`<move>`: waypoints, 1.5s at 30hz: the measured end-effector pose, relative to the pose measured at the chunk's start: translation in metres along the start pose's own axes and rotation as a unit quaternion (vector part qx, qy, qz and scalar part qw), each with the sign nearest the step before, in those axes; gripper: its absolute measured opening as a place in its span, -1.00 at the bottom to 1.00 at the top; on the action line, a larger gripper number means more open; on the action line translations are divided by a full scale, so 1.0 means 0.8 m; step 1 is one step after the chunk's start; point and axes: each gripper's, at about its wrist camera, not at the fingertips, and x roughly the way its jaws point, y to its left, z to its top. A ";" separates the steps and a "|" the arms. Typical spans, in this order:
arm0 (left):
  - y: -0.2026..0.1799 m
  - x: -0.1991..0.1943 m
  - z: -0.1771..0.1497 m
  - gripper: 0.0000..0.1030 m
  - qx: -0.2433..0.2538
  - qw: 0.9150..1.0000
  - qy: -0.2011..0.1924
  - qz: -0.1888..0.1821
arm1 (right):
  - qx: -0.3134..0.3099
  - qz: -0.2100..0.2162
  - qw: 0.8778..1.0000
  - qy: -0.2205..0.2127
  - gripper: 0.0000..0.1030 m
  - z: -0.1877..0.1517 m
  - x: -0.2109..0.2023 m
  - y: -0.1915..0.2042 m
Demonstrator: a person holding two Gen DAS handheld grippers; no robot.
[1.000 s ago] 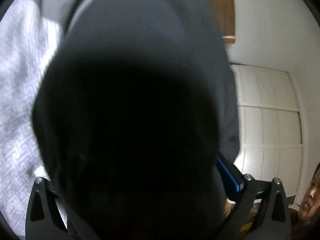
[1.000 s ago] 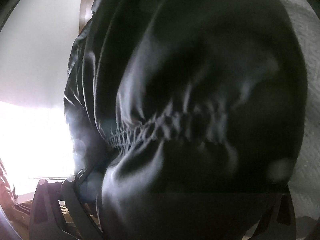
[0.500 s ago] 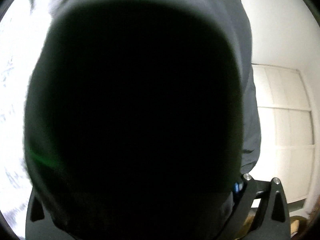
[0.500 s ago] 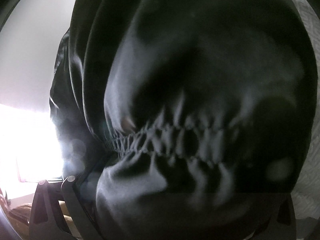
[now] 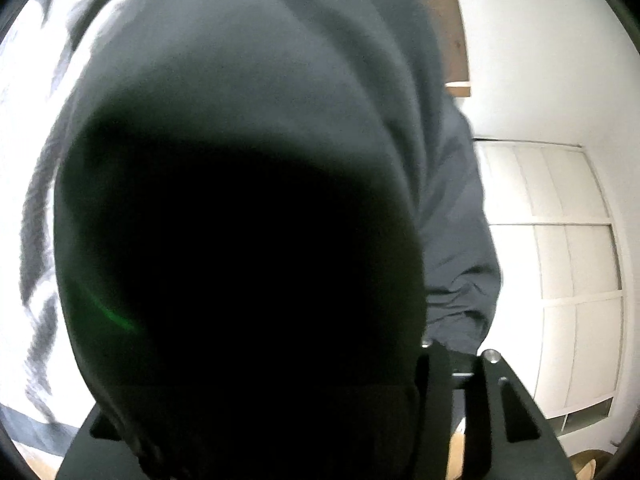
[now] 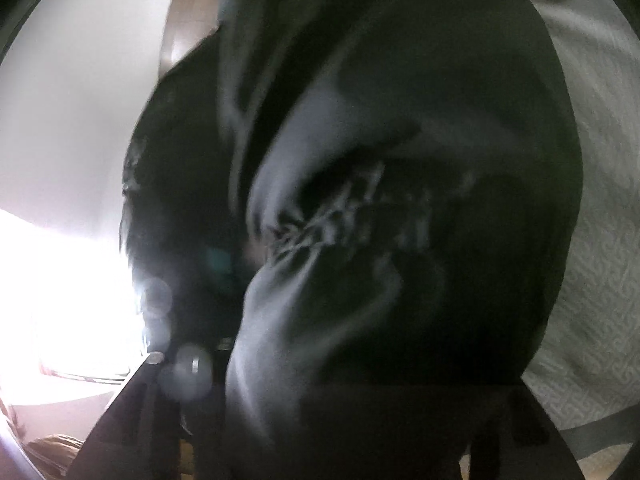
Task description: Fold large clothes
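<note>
A large dark garment point(image 5: 280, 120) hangs right over the lens in the left wrist view and fills most of it. My left gripper point(image 5: 260, 360) is closing on it; the cloth packs the gap, and only the right finger point(image 5: 432, 384) shows, pressed against the fabric. In the right wrist view the same dark garment point(image 6: 400, 100) shows a gathered elastic seam point(image 6: 360, 208). My right gripper point(image 6: 320, 360) is closing too, with folds drawn in between its jaws. Both sets of pads are buried in cloth.
A pale patterned bed cover point(image 5: 24, 160) lies under the garment and also shows as the bed cover point(image 6: 592, 320) at the right. White panelled cupboard doors point(image 5: 560, 260) stand on one side. A brown wooden panel point(image 5: 452, 20) and a glaring window point(image 6: 60, 300) are behind.
Both grippers' visible fingers have come inward against the cloth. The garment has shifted and bunched tighter, its gathered seam pulled toward the right gripper's left finger. Both views have lifted slightly.
</note>
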 end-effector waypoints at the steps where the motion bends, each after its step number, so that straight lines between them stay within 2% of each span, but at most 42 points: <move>1: -0.006 -0.004 0.000 -0.14 0.001 1.000 -0.004 -0.010 | -0.007 0.002 1.000 -0.003 -0.28 -0.003 -0.002 0.007; 3: -0.016 -0.013 -0.001 -0.18 0.008 1.000 -0.008 -0.026 | -0.029 0.009 0.999 -0.011 -0.38 0.000 -0.004 0.030; 7: -0.050 -0.027 0.004 -0.18 0.033 0.998 -0.012 -0.056 | -0.069 0.027 0.997 -0.028 -0.43 0.006 -0.007 0.075; 11: -0.074 -0.050 0.008 -0.20 0.056 0.996 -0.020 -0.069 | -0.103 0.034 0.993 -0.038 -0.45 0.009 -0.002 0.122; 14: -0.096 -0.054 0.002 -0.21 0.072 0.994 -0.029 -0.074 | -0.125 0.043 0.990 -0.045 -0.46 0.019 -0.017 0.145; 20: -0.137 -0.065 0.032 -0.21 0.102 0.991 -0.041 -0.078 | -0.152 0.062 0.985 -0.052 -0.46 0.018 -0.010 0.193; 23: -0.151 -0.083 0.037 -0.21 0.118 0.989 -0.050 -0.076 | -0.163 0.068 0.983 -0.050 -0.46 0.019 -0.022 0.181; 25: -0.155 -0.088 0.049 -0.21 0.123 0.988 -0.057 -0.074 | -0.164 0.075 0.982 -0.048 -0.46 0.021 -0.014 0.192; 26: -0.156 -0.093 0.051 -0.21 0.125 0.988 -0.060 -0.072 | -0.165 0.077 0.982 -0.048 -0.46 0.023 -0.012 0.177; 27: -0.157 -0.091 0.053 -0.21 0.126 0.988 -0.062 -0.069 | -0.164 0.080 0.982 -0.047 -0.46 0.022 -0.004 0.182; 30: -0.138 -0.136 0.044 -0.21 0.129 0.987 -0.071 -0.057 | -0.164 0.084 0.982 -0.043 -0.46 0.016 0.010 0.177; 32: -0.127 -0.137 0.053 -0.21 0.128 0.988 -0.072 -0.047 | -0.164 0.082 0.982 -0.039 -0.46 0.013 0.026 0.177; 34: -0.108 -0.147 0.058 -0.21 0.122 0.989 -0.071 -0.034 | -0.163 0.073 0.983 -0.033 -0.46 0.001 0.036 0.163; 37: -0.072 -0.133 0.068 -0.21 0.111 0.992 -0.057 0.002 | -0.162 0.042 0.986 -0.026 -0.46 -0.007 0.065 0.151; 41: -0.026 -0.112 0.072 -0.20 0.106 0.991 -0.038 0.067 | -0.151 -0.029 0.988 -0.022 -0.44 -0.014 0.078 0.112; 43: -0.012 -0.111 0.073 -0.09 0.103 0.990 -0.032 0.090 | -0.137 -0.069 0.988 -0.023 -0.40 -0.014 0.074 0.086; 45: 0.000 -0.116 0.077 0.04 0.089 0.990 -0.020 0.107 | -0.123 -0.115 0.985 -0.027 -0.23 -0.014 0.069 0.064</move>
